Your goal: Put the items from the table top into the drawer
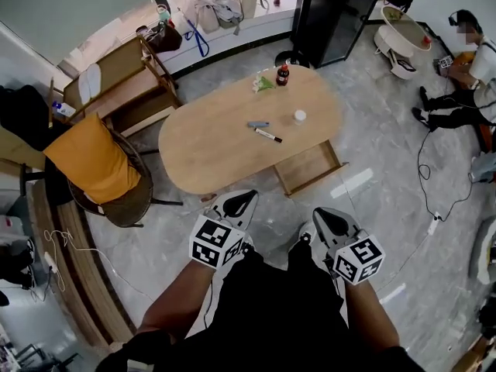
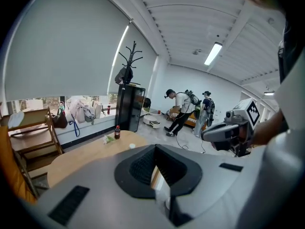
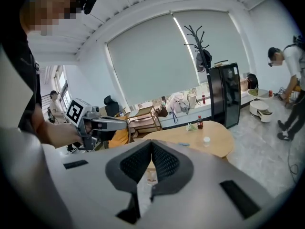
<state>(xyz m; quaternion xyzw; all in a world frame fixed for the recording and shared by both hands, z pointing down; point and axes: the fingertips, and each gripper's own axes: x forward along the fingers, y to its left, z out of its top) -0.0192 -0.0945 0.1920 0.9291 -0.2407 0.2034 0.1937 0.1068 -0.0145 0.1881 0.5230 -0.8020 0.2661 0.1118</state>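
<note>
Judging by the open drawer (image 1: 307,166), which looks empty, the task has barely begun: the marker (image 1: 268,136), blue item (image 1: 258,124), white cup (image 1: 300,116), cola bottle (image 1: 283,74) and green packet (image 1: 263,84) sit on the table (image 1: 209,153), while the left gripper (image 1: 242,201) and right gripper (image 1: 330,218), both clenched on nothing, hang well short of it.

Table (image 1: 209,149) stood mid-floor, drawer (image 1: 308,169) pulled out on its near right side, bottle (image 1: 283,74) at the far edge, cup (image 1: 300,116) and marker (image 1: 268,136) near centre, chair (image 1: 105,173) left, shelf unit (image 1: 116,84) behind the chair.
</note>
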